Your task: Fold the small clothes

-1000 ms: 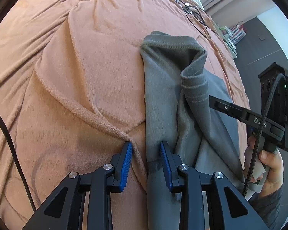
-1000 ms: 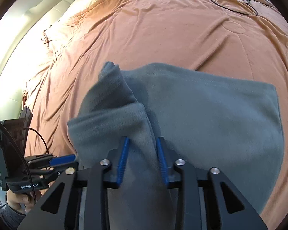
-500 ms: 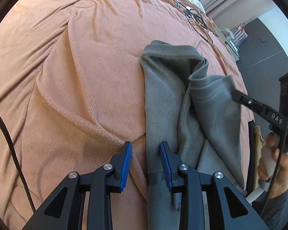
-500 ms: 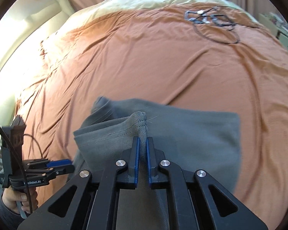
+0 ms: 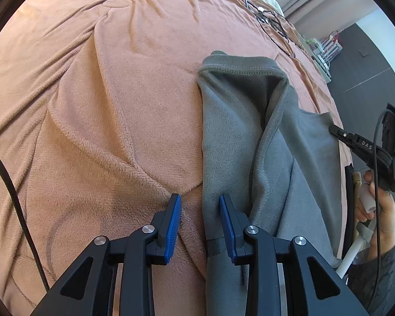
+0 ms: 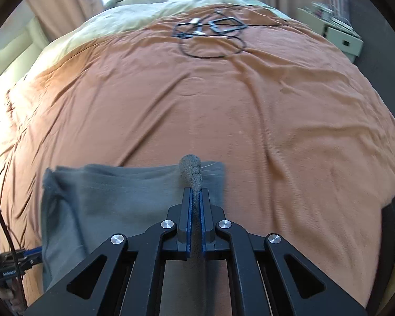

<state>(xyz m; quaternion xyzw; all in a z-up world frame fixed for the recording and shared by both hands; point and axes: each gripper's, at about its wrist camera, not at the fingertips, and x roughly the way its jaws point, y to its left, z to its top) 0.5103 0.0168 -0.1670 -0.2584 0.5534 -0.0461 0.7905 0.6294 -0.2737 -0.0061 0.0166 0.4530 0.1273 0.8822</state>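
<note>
The right gripper [image 6: 194, 197] pinches the grey garment's [image 6: 113, 197] hem near the bed's [image 6: 250, 118] edge; the left gripper [image 5: 200, 210] straddles its other edge, unclamped.

Both cameras sit close above the bed [image 5: 92, 105], tilted steeply down along their fingers. Both views share the grey garment [image 5: 250, 137]; each shows the other gripper at a frame edge.
</note>
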